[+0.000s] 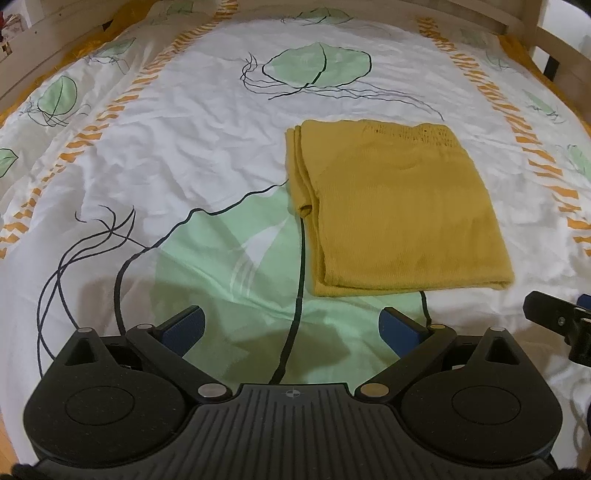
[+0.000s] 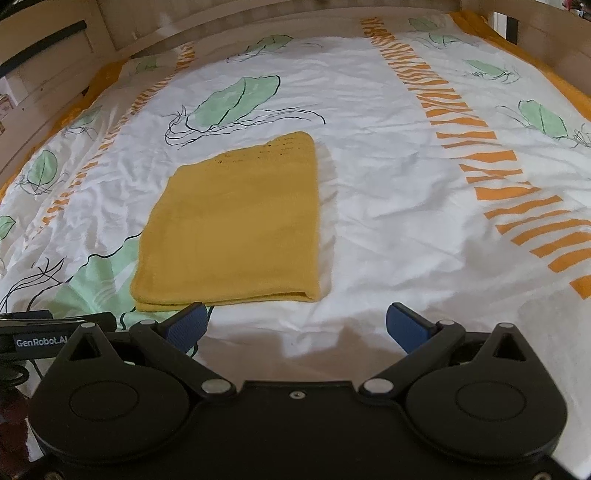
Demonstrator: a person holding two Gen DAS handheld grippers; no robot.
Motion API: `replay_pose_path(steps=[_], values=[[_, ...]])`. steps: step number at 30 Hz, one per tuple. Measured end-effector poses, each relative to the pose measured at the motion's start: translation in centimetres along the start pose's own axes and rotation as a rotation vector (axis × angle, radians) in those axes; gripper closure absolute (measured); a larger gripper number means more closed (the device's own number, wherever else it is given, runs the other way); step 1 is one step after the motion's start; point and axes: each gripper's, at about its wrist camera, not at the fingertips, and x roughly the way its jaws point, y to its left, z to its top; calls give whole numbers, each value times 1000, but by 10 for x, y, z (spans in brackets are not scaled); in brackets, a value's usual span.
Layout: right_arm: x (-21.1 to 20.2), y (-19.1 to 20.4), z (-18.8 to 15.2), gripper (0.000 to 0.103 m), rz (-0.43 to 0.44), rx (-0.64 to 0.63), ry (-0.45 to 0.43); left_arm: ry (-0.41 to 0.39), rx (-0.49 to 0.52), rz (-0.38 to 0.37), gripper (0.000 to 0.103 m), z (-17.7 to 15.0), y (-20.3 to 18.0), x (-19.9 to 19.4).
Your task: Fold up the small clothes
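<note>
A mustard-yellow knit garment (image 1: 399, 210) lies folded into a flat rectangle on the bed sheet (image 1: 207, 147); it also shows in the right wrist view (image 2: 236, 225). Layered edges run along its left side. My left gripper (image 1: 291, 328) is open and empty, just short of the garment's near edge and to its left. My right gripper (image 2: 295, 326) is open and empty, just short of the garment's near right corner. Part of the right gripper (image 1: 561, 321) shows at the right edge of the left wrist view.
The white sheet (image 2: 406, 206) has green leaf prints and orange stripe bands. A wooden bed frame (image 2: 258, 26) rims the far side, also in the left wrist view (image 1: 517, 22). The left gripper's body (image 2: 44, 332) shows at the left edge.
</note>
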Motion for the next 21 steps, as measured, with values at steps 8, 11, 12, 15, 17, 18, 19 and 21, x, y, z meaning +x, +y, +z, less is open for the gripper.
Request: replay_pose_path(steps=[8,11,12,15,17,18,19,21], values=[[-2,-2,-1,0,0,9,-5,-11,3,3,1,2,1,-4],[-1,-2,0,0,3,13,-3,-15,5,3,1,3,2,-5],[-1,-3,0,0,4,14,-2,-15,5,4,1,3,2,-5],[-1,-3,0,0,4,13,-1,-14,5,2,1,4,2,-6],[-1,-3,0,0,5,14,-1,-13,8,3,1,4,1,-6],[-1,-3,0,0,5,14,-2,-11,9,4,1,4,1,-6],[-1,-3,0,0,5,14,-1,-9,10,4,1,4,0,-6],[-1,-2,0,0,7,15,-1,-6,11,2,1,5,0,-5]])
